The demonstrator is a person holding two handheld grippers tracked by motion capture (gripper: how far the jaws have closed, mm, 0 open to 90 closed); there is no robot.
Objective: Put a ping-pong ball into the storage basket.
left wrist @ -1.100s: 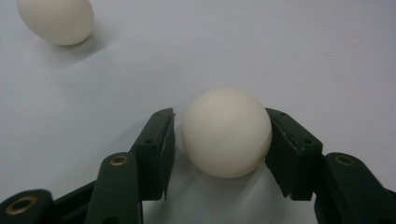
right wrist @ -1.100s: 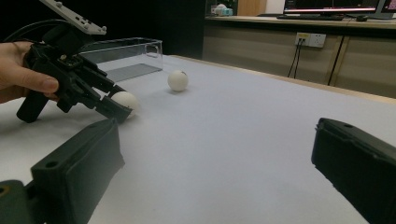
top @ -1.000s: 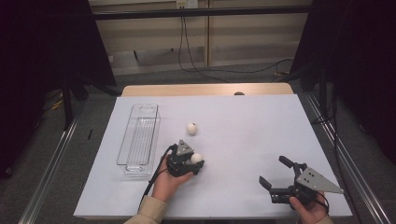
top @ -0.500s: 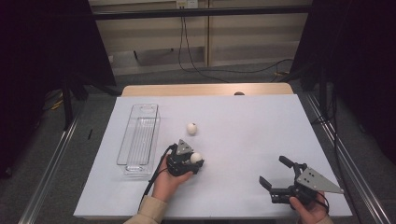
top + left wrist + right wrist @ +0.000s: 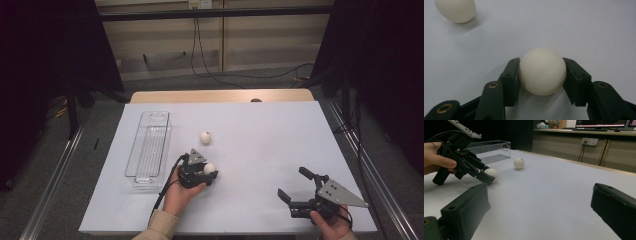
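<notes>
A white ball (image 5: 541, 71) sits between the two black jaws of my left gripper (image 5: 541, 75), which is shut on it, both pads touching its sides just above the white table. From above, that gripper (image 5: 210, 173) and its ball (image 5: 209, 168) are left of the table's middle. A second white ball (image 5: 205, 137) lies loose a little farther back, also visible as the far ball (image 5: 455, 10). My right gripper (image 5: 292, 182) rests near the front right, jaws wide open and empty (image 5: 539, 207). From there I see the left gripper (image 5: 464, 162), its ball (image 5: 491, 173) and the loose ball (image 5: 519, 163).
A clear plastic bin (image 5: 150, 147) stands lengthwise on the left of the white table (image 5: 280, 130), close beside the left hand; the bin (image 5: 491, 148) looks empty. A wooden strip (image 5: 220, 96) borders the far edge. Metal rails run along both sides.
</notes>
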